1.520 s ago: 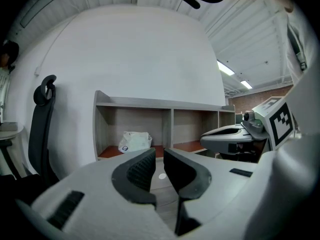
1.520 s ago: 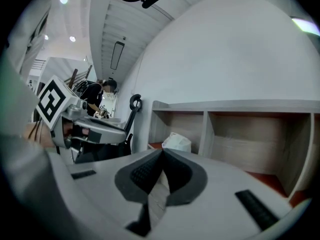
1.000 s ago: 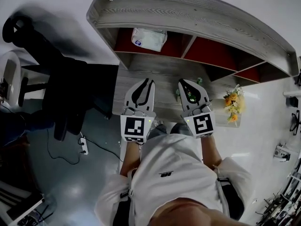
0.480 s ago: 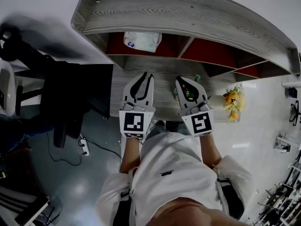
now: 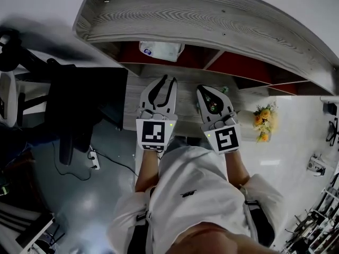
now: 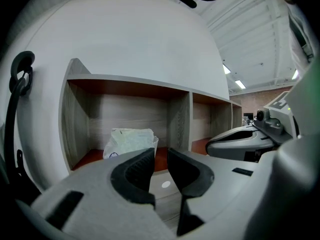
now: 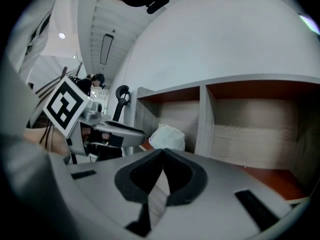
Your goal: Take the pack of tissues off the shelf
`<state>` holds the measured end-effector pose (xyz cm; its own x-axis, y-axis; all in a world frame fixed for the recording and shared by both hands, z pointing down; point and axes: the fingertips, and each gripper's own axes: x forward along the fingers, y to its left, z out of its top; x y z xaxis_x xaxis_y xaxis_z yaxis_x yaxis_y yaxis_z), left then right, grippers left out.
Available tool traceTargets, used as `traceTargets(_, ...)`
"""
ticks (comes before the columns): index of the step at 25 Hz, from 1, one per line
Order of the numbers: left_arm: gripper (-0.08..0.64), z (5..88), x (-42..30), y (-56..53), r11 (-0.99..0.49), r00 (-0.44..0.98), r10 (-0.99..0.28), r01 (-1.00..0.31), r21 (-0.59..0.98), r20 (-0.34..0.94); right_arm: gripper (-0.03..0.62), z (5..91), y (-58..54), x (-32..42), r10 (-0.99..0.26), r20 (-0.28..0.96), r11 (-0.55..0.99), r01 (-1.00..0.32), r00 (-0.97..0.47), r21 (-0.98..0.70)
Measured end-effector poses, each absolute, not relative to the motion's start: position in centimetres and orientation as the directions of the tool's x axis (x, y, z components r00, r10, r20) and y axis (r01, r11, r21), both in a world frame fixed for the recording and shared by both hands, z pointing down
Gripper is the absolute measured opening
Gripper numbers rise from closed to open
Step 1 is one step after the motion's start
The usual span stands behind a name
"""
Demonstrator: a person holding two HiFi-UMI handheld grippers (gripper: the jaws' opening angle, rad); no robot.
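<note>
Head view: we are closing in on the long grey wood-grain wall shelf (image 5: 212, 15). Over the last second its red-floored compartments have been slipping further under the top board, and the gap to both tongs has been shrinking. The left tongs (image 5: 166, 81) are now pointing at the leftmost compartment from just short of it, over the pale wood-grain desk (image 5: 185, 97).

That is where the soft white plastic-wrapped pack of tissues (image 5: 160, 51) is lying, on the red floor, near the divider and untouched. We are judging this as the approach only, with the grasp not yet begun and the left side the likelier taker.

In the left gripper view the left tongs (image 6: 160, 156) are standing narrowly apart with nothing between them, and the pack (image 6: 131, 143) is showing just above and left of them. In the right gripper view the right tongs (image 7: 162, 154) are pressed together, empty, and the pack (image 7: 167, 136) is sitting well beyond them.

The pack's long axis appears to be running along the shelf, parallel to its front edge, with a broad face turned out toward us and a small blue mark at its left end.
</note>
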<state>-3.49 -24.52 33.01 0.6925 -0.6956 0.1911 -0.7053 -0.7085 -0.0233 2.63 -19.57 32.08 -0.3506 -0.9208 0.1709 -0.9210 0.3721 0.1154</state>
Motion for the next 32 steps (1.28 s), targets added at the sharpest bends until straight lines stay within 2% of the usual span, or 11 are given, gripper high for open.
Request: traceTargets(32,0.126,37.2,0.0,-31.0,-0.688,0.658,-0.7,-0.726,-0.014,0.278,0.025,34.6,-22.7,3.3,-0.904,0.2,0.392,-0.92,-0.378,0.033)
